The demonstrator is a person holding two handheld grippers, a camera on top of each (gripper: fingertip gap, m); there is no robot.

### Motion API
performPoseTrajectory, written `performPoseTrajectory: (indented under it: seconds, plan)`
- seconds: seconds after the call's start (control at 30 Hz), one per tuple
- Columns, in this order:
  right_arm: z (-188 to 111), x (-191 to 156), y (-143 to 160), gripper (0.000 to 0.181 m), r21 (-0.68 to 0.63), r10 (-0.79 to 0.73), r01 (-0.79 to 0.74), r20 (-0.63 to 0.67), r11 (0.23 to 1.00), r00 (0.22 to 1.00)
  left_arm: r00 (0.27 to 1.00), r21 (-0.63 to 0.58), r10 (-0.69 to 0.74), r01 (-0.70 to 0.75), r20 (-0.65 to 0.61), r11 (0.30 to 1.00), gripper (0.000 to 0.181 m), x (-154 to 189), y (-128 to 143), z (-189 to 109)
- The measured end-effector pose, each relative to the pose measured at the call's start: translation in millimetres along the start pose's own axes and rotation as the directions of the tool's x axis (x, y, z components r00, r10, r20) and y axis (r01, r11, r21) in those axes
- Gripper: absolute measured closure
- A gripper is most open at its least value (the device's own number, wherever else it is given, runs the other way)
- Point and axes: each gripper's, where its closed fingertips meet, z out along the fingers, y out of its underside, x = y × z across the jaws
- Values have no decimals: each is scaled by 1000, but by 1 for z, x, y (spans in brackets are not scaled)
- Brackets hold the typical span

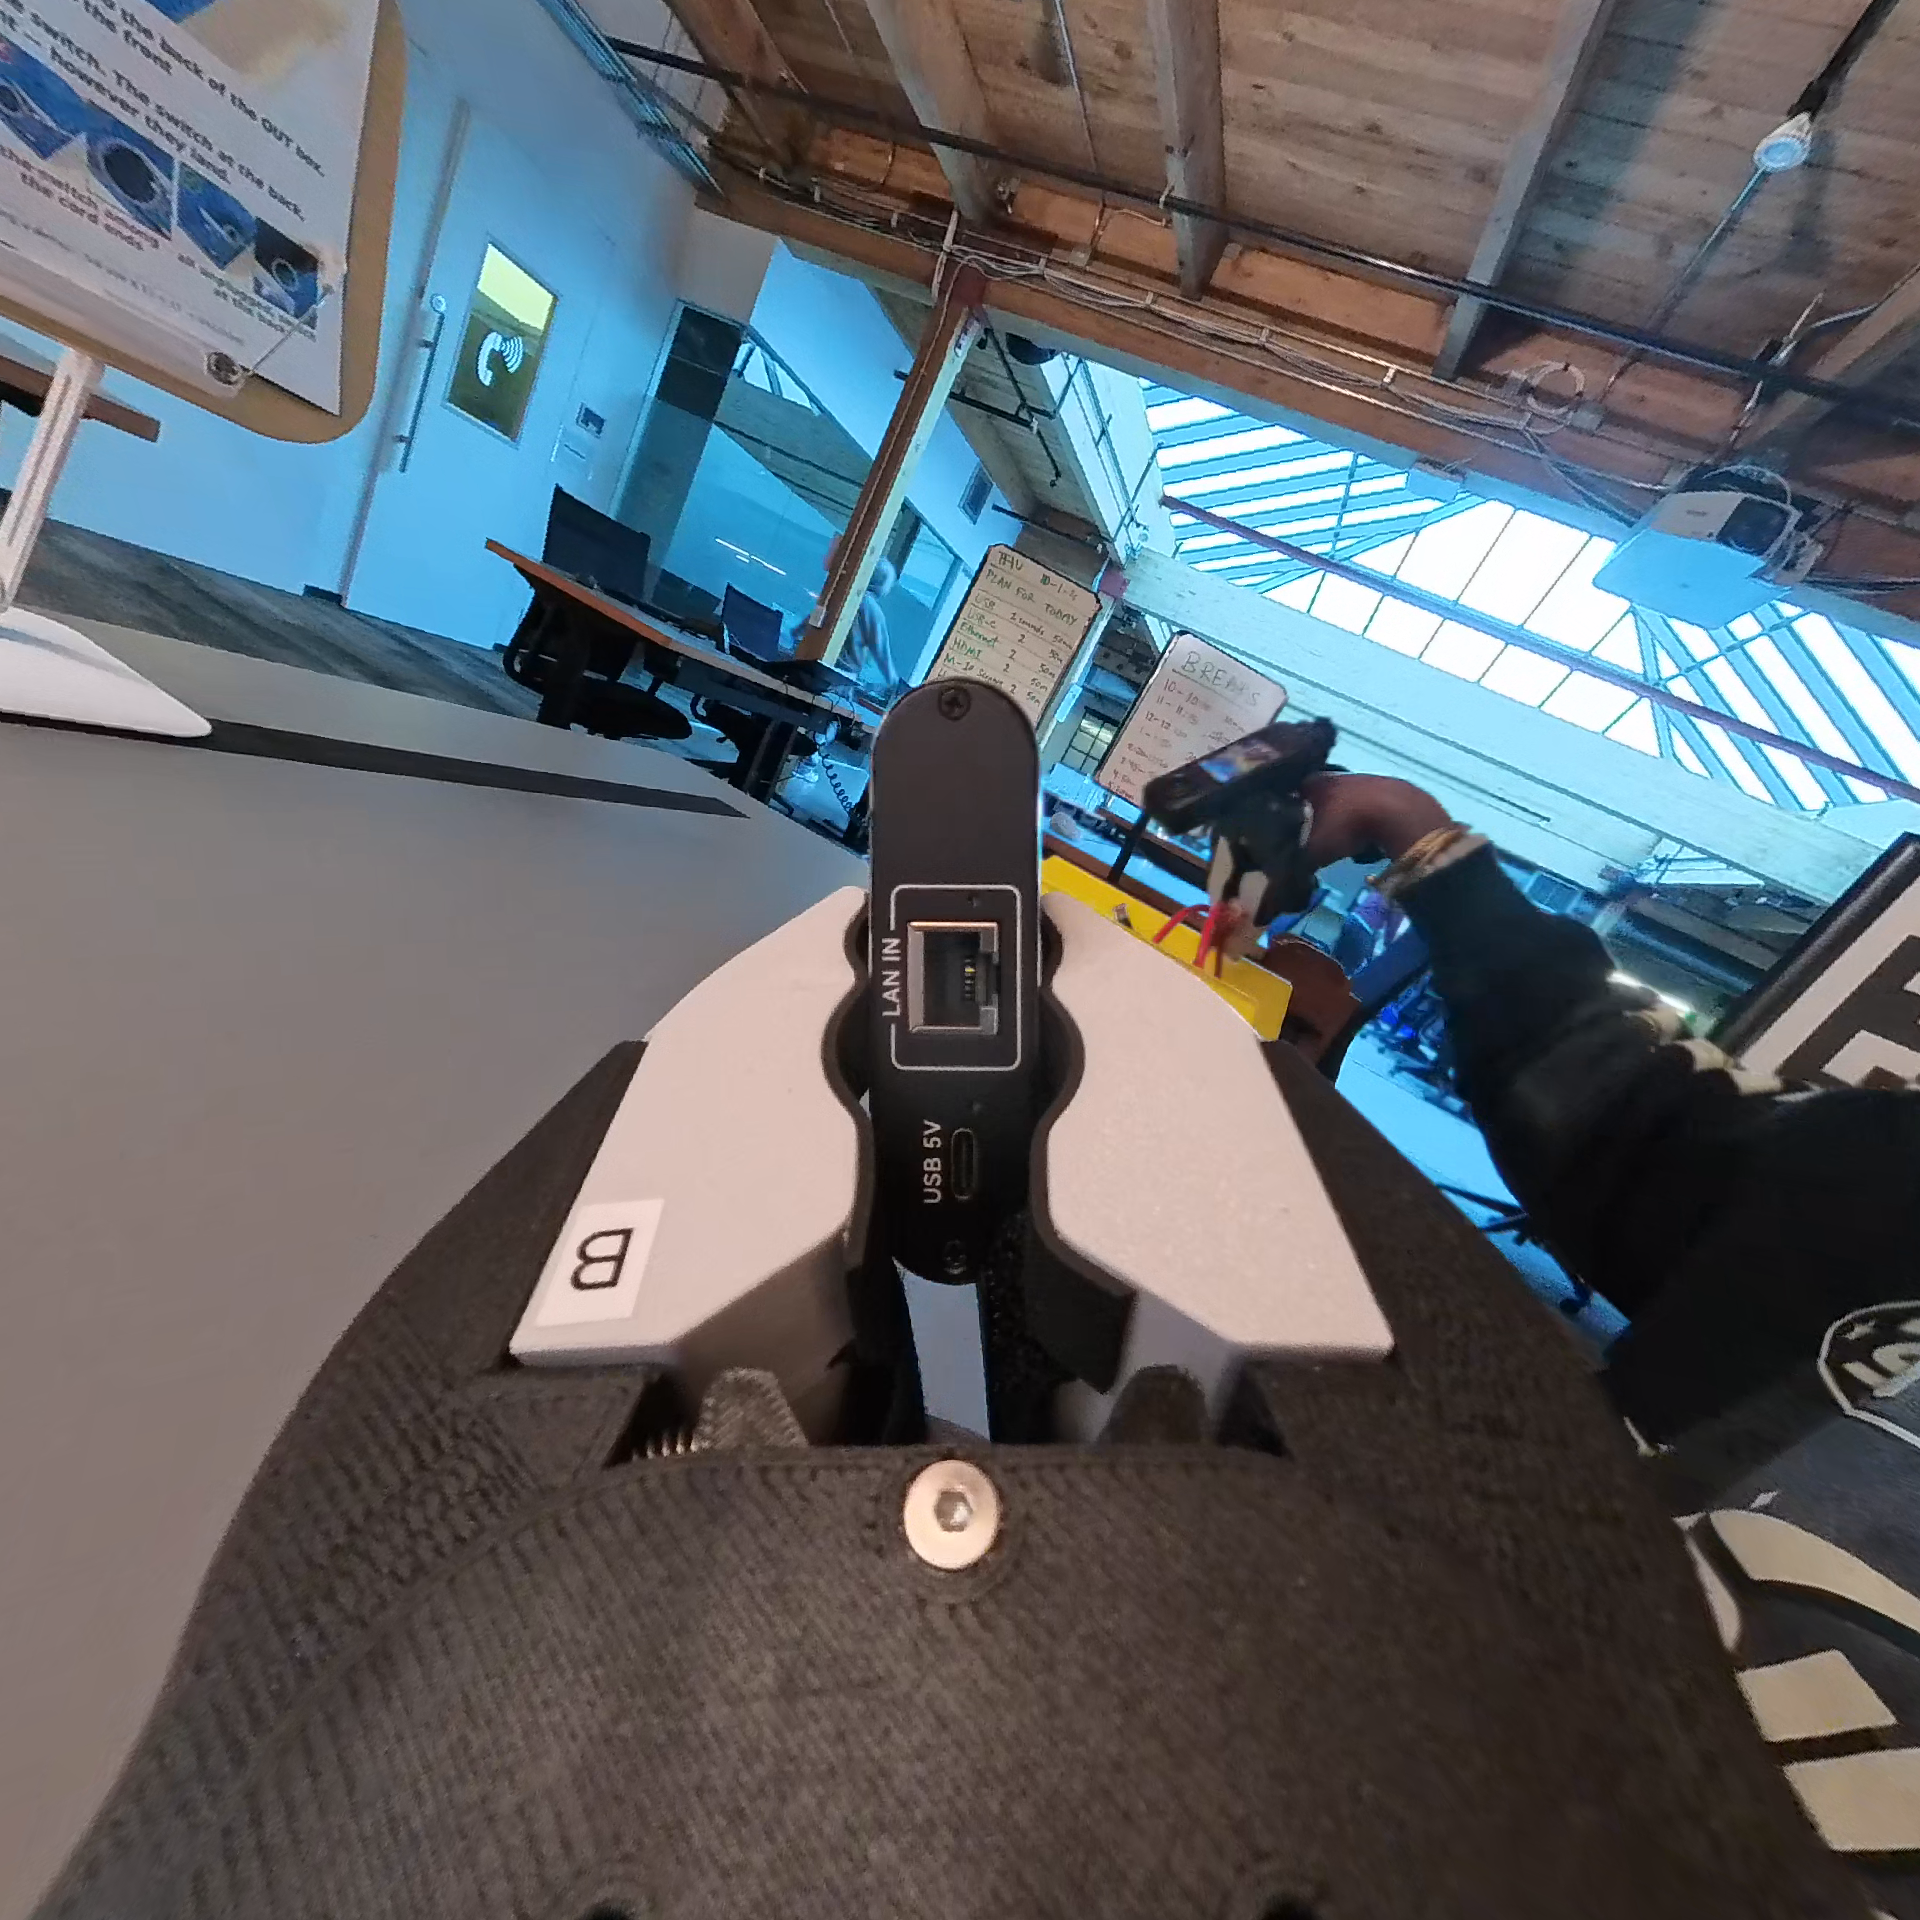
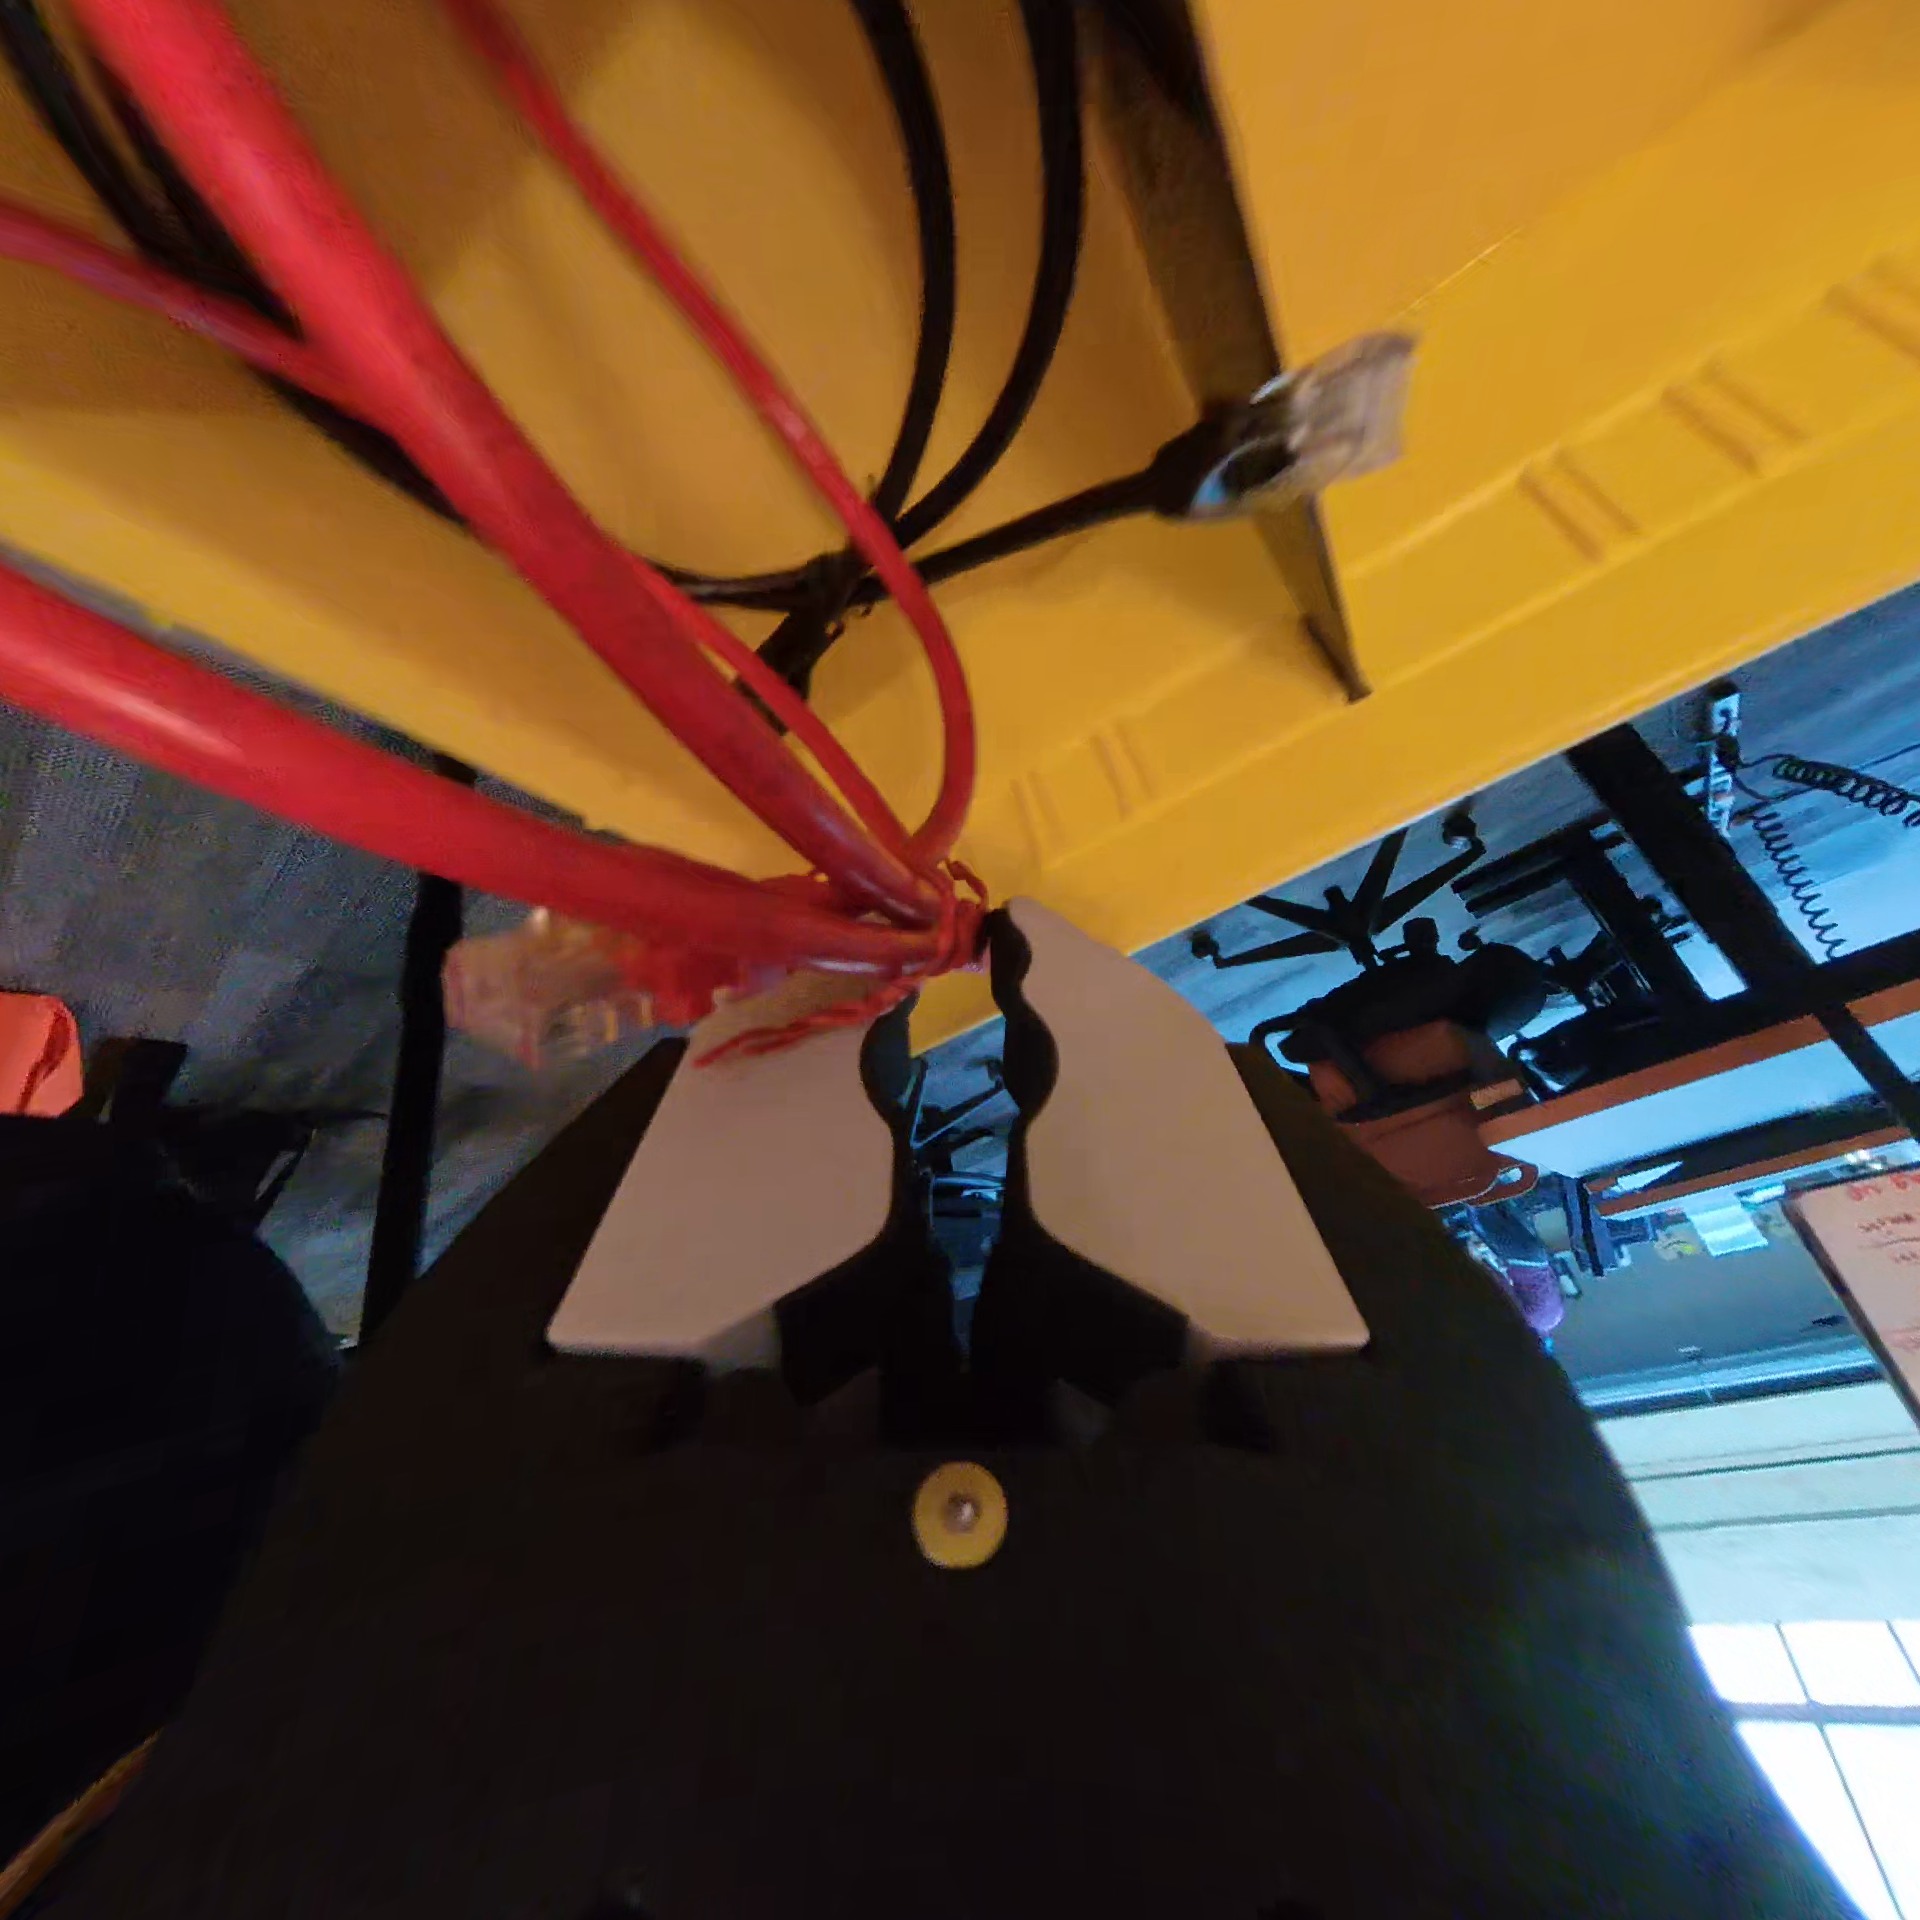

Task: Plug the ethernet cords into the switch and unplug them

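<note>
My left gripper [image 1: 951, 906] is shut on a small black switch [image 1: 956, 790] and holds it upright above the grey table [image 1: 312, 1039]. The switch's empty ethernet port [image 1: 954, 979] faces the camera. My right gripper [image 2: 956, 956] is shut on the tied middle of a coiled red ethernet cord [image 2: 499, 488]. It holds the cord just above a yellow bin [image 2: 1558, 208]. The cord's clear plug [image 2: 540, 997] hangs to the left. A coiled black ethernet cord [image 2: 935, 260] with its plug [image 2: 1320, 416] lies in the bin. The right gripper also shows in the left wrist view [image 1: 1247, 894], far right.
The yellow bin [image 1: 1164, 925] sits past the table's far edge in the left wrist view. A sign on a white stand [image 1: 177, 187] is at the table's left. A person's black-sleeved arm [image 1: 1558, 1039] reaches in from the right. Desks and chairs stand beyond. Spacing between my two grippers at the tips: around 55 cm.
</note>
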Motion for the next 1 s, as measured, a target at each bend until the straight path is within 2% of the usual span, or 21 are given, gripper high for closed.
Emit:
performPoseTrajectory:
  seconds: [0.1, 0.13, 0.27, 0.3, 0.37, 0.4, 0.43, 0.47, 0.5, 0.53, 0.57, 0.6, 0.63, 0.67, 0.73, 0.77, 0.87, 1.0]
  plan:
    - [-1, 19, -21, 167, 41, 32, -31, -16, 999, 999, 1000, 3, -8, 8, -3, 1000, 156, 0, 0, 0]
    - [-5, 25, -26, 152, 64, 50, -48, -27, 997, 998, 1000, 1, -8, 8, -3, 1000, 156, 0, 0, 0]
    - [-42, 38, -36, 116, 152, 126, -111, -93, 982, 988, 1000, -3, -6, 6, -3, 1000, 156, 0, 1, 0]
    - [-59, 40, -41, 112, 214, 159, -129, -128, 968, 979, 1000, -1, -6, 6, -3, 1000, 156, 0, 0, 0]
    - [-104, 45, -62, 123, 439, 273, -152, -227, 886, 935, 1000, 3, -9, 9, -2, 1000, 156, 0, 0, 0]
    - [-134, 40, -79, 128, 594, 329, -125, -248, 794, 911, 1000, 6, -10, 10, -1, 1000, 156, -1, -1, 0]
    - [-167, 27, -98, 131, 747, 360, -64, -241, 661, 901, 1000, 8, -11, 11, -1, 1000, 156, -1, -1, 0]
    - [-203, 5, -118, 130, 875, 362, 32, -234, 483, 902, 1000, 11, -11, 11, -1, 1000, 156, -1, -1, -1]
    - [-241, -25, -137, 133, 956, 340, 139, -225, 260, 913, 1000, 13, -11, 11, -2, 1000, 156, -1, -2, -1]
    - [-276, -66, -152, 139, 976, 279, 219, -211, 3, 937, 1000, 13, -12, 12, -4, 1000, 156, 0, -2, -1]
    - [-305, -111, -162, 145, 938, 180, 244, -203, -247, 962, 1000, 13, -13, 13, -8, 1000, 156, 0, -2, -1]
    - [-324, -158, -169, 150, 872, 43, 208, -211, -443, 976, 1000, 13, -13, 14, -16, 1000, 156, 2, -2, -1]
    - [-333, -200, -176, 153, 817, -113, 129, -230, -562, 967, 1000, 12, -12, 13, -29, 1000, 156, 4, -2, -1]
    - [-335, -235, -184, 152, 794, -262, 35, -242, -607, 934, 999, 6, -10, 11, -52, 1000, 156, 7, -1, -1]
    - [-328, -279, -207, 149, 817, -494, -112, -226, -565, 840, 991, -33, -16, 12, -134, 999, 156, 20, 5, 1]
    - [-324, -288, -220, 148, 836, -548, -150, -201, -528, 812, 984, -57, -13, 3, -179, 998, 156, 28, 9, 2]
    - [-302, -298, -253, 146, 908, -600, -112, -170, -403, 782, 961, -126, 52, -89, -273, 988, 156, 48, 23, 4]
    - [-280, -309, -262, 147, 944, -679, -84, -167, -320, 715, 946, -161, 89, -145, -311, 976, 156, 56, 32, 5]
